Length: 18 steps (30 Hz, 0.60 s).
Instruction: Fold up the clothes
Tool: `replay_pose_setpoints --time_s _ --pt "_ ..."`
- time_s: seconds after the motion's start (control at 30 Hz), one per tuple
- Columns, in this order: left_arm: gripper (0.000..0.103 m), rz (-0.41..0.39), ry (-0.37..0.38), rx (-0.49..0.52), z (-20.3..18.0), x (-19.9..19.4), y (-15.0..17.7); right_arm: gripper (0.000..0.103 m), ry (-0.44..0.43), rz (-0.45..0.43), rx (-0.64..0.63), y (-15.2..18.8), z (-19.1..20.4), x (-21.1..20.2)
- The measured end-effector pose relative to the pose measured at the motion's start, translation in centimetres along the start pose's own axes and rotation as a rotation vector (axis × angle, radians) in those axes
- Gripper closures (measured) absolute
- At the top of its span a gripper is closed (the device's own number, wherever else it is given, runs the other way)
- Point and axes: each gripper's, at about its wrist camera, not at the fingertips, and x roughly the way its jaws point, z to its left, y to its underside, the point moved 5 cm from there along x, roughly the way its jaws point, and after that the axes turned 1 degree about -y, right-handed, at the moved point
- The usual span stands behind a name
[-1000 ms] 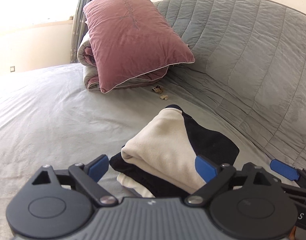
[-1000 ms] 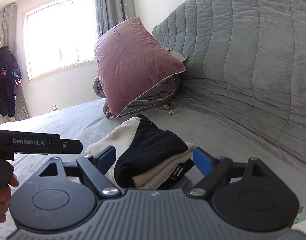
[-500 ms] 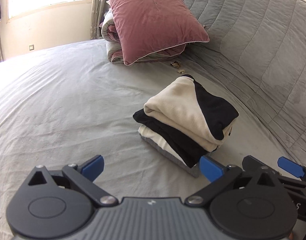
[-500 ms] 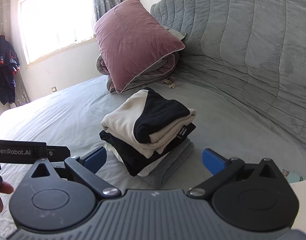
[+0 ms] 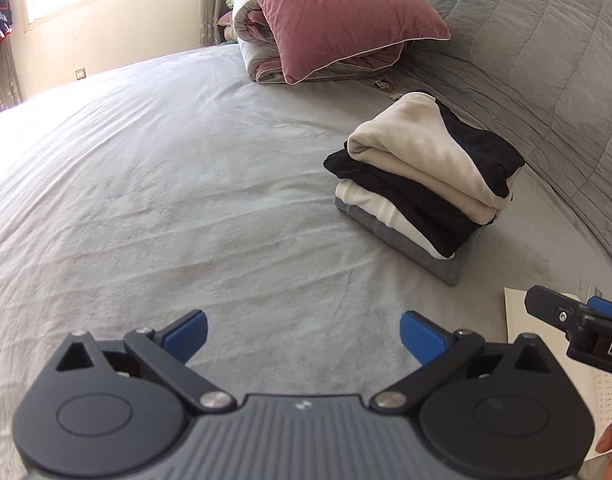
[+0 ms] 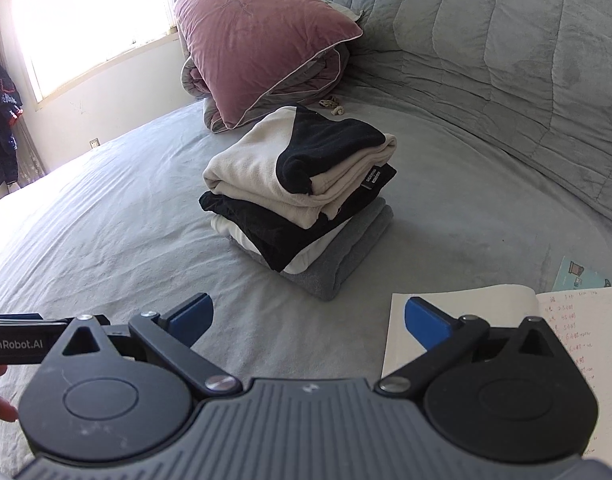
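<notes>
Stack of folded clothes (image 6: 302, 196) sits on the bed (image 5: 146, 200) near the pillow (image 6: 258, 40), top cream-and-black piece bulging, edges not flush. Left gripper (image 5: 304, 334) and right gripper (image 6: 307, 318) have just spread wide, nothing between the fingers. Risk: top piece slides or springs open; a bump could topple it; notebook (image 6: 485, 320) could snag
</notes>
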Motion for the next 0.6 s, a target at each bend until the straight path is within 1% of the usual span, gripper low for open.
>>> replay_pose_setpoints --time_s 0.07,0.2,0.43,0.6 --pt "0.001 0.000 0.009 -0.020 0.3 0.0 0.1 0.000 0.015 0.005 0.010 0.2 0.2 0.3" --pt "0.001 -0.011 0.012 -0.027 0.4 -0.1 0.2 0.000 0.018 0.007 0.015 0.5 0.7 0.8" --pt "0.001 -0.008 0.012 -0.017 0.2 -0.3 0.4 0.000 0.017 0.026 0.013 0.7 1.2 1.4" --pt "0.001 -0.002 0.009 -0.008 0.0 -0.6 0.5 0.000 0.024 0.013 -0.006 0.6 1.5 0.8"
